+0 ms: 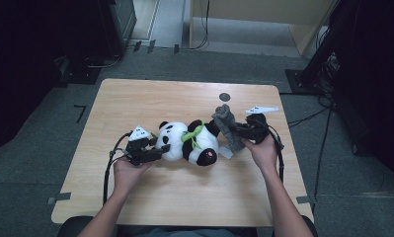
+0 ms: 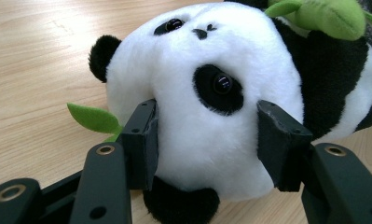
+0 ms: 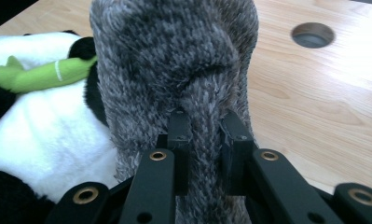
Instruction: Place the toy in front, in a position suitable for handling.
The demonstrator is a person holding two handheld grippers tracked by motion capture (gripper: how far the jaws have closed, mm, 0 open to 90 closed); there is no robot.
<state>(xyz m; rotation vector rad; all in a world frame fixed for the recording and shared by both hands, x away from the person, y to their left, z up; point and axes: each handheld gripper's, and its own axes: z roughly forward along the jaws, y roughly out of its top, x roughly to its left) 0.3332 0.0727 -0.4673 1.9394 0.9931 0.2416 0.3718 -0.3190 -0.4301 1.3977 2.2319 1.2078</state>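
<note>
L tool (image 2: 204, 140) clamped panda plush (image 1: 187, 142) head, worktop (image 1: 184, 197) centre. R tool (image 3: 206, 135) pinched grey fuzzy sock (image 1: 227, 127) at panda's 3 o'clock. Risk: thin pinch, sock could've slipped w/ pull; plush dragged.

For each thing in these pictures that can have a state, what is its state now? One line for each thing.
Panda plush toy: lying on the table, head clamped between two jaws.
Grey fuzzy sock: lifted beside the panda, a fold pinched.
Left gripper: shut on the panda's head.
Right gripper: shut on the sock.
Table: bears the panda; a round hole near its far edge.
</note>
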